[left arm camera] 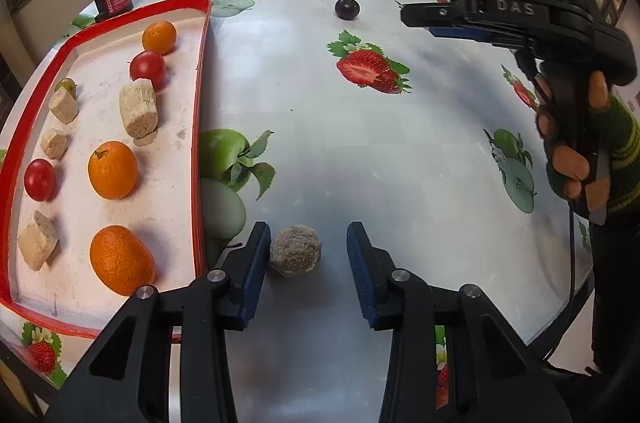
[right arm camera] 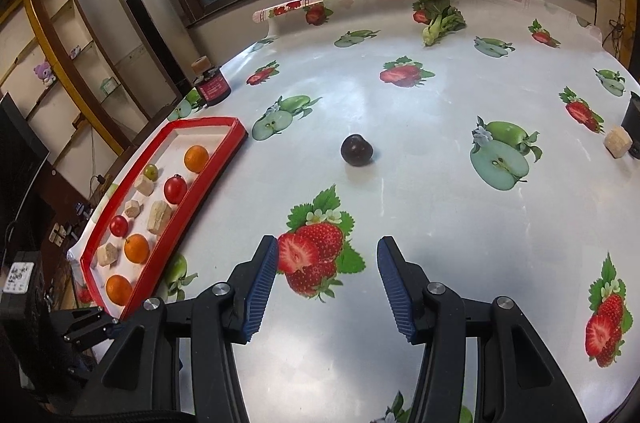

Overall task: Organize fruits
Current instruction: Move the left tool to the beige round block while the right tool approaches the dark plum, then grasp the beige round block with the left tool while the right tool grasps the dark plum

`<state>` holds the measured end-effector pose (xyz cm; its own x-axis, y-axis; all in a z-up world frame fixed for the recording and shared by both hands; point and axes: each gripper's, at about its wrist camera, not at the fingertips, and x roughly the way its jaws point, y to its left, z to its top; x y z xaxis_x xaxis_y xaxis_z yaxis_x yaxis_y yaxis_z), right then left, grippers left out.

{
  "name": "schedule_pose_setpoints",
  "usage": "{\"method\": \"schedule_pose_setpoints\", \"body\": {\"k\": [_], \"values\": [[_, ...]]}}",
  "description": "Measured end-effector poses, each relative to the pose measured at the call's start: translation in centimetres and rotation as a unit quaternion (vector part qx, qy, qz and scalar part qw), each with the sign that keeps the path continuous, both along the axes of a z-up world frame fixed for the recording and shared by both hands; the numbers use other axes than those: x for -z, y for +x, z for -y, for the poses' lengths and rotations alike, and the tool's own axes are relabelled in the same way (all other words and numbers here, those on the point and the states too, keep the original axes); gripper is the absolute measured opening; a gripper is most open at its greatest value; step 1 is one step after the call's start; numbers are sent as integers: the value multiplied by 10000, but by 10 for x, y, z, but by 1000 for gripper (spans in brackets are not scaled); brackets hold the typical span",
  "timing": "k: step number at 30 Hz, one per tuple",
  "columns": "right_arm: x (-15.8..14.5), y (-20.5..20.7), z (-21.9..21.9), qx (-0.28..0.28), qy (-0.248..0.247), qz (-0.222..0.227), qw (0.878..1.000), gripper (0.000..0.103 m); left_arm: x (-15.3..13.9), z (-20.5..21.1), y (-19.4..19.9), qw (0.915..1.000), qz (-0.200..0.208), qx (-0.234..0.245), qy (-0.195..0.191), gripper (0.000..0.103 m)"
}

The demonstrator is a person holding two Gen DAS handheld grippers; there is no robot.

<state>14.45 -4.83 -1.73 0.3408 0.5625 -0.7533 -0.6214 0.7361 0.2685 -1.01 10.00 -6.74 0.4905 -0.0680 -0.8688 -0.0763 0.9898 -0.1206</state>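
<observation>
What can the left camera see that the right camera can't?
Only the left wrist view shows the brown round ball between the left gripper fingers, and the hand holding the right gripper. Only the right wrist view shows the beige cube far right and the right gripper's open, empty jaws. Both show the red tray of fruit and the dark plum.

Raised letters "DAS" stand on the black plastic body of the right gripper, up beyond the fingers.
</observation>
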Motion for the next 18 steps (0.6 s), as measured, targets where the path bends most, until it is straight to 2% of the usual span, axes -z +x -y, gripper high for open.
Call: {"method": "schedule_pose_setpoints", "body": {"k": [3,8,14,16,17,18], "values": [[9,19,-9,86,-12,-46,10000,53,0,-1,3,10000,42,-10,3,23],[28,52,-35,130,-257,-66,9996,53,-1,-8,6,9997,42,-113,-194,23],[32,71,-65,100,-412,176,9989,53,-9,-18,9,9986,160,-304,-396,23],[39,79,-73,94,-534,128,9984,52,-14,-20,8,9981,223,-340,-464,23],[42,80,-75,108,-585,190,9980,50,-16,-21,7,9978,257,-361,-483,23],[42,79,-76,118,-658,320,9973,32,-19,-22,6,9976,294,-374,-496,23]]}}
